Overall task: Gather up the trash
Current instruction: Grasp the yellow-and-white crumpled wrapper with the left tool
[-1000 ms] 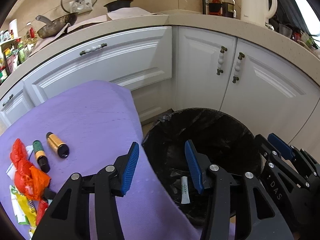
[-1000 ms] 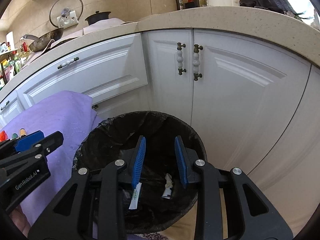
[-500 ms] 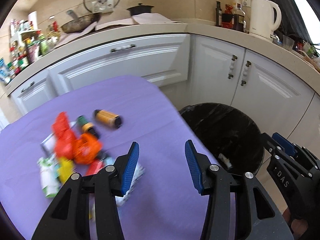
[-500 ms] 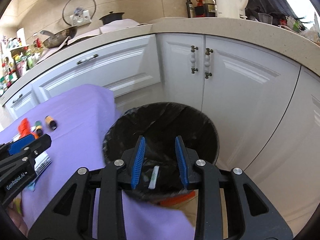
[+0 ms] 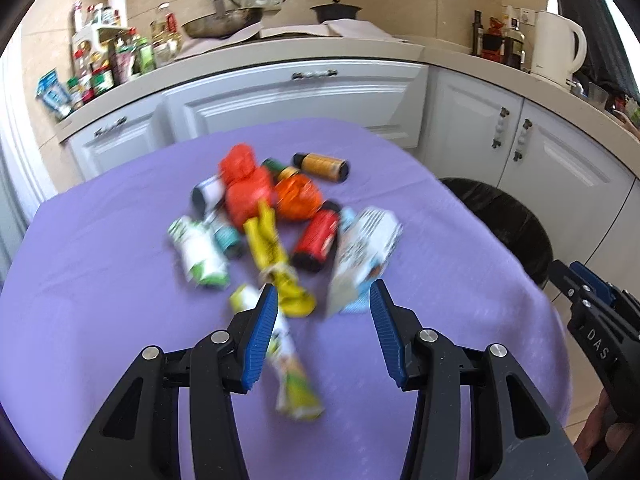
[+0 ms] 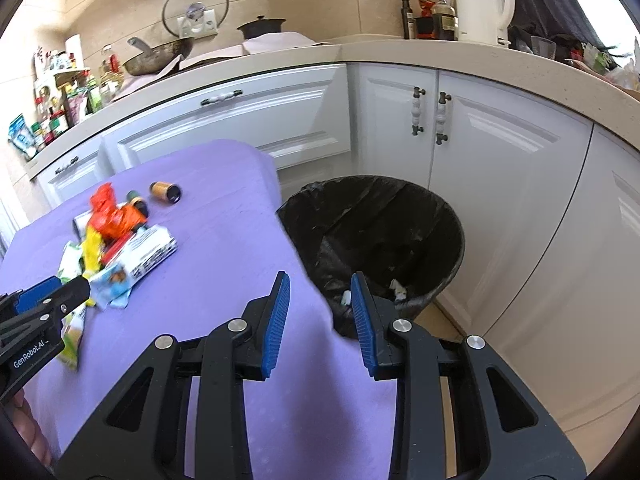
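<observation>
The left tongs (image 5: 323, 300) are standing half open over the purple table (image 5: 100, 280), gripping nothing. The right tongs (image 6: 320, 292) are gaping narrowly — empty too — over the table's right edge. The trash pile (image 5: 276, 220) is lying just beyond the left tongs' tips, blurred in the left view. Only the right view is showing inside the black bin (image 6: 440, 216), right of the table — scraps (image 6: 398, 290) are lying at its bottom.

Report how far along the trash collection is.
Done: a few scraps lie in the bin. In hand: nothing; the left gripper and right gripper are open and empty over the purple cloth. Left: the pile of wrappers and small bottles.
</observation>
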A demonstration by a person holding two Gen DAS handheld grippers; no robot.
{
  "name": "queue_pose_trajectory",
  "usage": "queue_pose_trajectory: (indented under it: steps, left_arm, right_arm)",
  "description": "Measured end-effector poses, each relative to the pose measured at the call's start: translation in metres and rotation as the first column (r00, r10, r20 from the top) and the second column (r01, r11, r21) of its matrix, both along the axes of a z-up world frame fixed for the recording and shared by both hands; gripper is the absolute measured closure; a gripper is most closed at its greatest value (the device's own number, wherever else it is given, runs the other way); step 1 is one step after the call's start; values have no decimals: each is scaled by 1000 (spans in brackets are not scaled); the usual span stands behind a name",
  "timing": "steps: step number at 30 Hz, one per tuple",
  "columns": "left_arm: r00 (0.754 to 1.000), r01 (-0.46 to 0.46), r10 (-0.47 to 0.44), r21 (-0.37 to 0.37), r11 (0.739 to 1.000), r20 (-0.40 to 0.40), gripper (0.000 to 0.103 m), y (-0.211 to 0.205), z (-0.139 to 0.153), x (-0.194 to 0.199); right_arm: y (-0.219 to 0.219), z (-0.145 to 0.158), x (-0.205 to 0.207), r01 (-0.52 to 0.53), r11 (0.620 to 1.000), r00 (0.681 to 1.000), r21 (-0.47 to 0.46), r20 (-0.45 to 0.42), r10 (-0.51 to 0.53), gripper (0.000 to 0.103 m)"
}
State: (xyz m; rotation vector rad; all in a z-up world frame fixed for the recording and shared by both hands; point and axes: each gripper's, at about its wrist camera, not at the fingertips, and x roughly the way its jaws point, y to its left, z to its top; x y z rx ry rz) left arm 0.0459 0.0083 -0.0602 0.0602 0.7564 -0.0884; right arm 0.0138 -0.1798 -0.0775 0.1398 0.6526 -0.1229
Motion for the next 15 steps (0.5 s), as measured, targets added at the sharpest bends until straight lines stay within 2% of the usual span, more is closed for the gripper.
queue_pose_trajectory:
  steps: [7,10,15]
  left_arm:
    - [999,-21,21,13,1000,-31,55,19,-18,-17]
    - [998,-27,28,15,1000,-53,51,22,-26,-17]
    - [997,-36,37,15,999,-67,51,27,-36,-15]
  right_arm:
    - [20,-4,-10,-30,1000,1000,-2,-5,30,72]
    - [24,-3,-11,-39,999,999,-6,-3,39,72]
    - [26,-4,-10,-47,999,999,-7,-3,47,71]
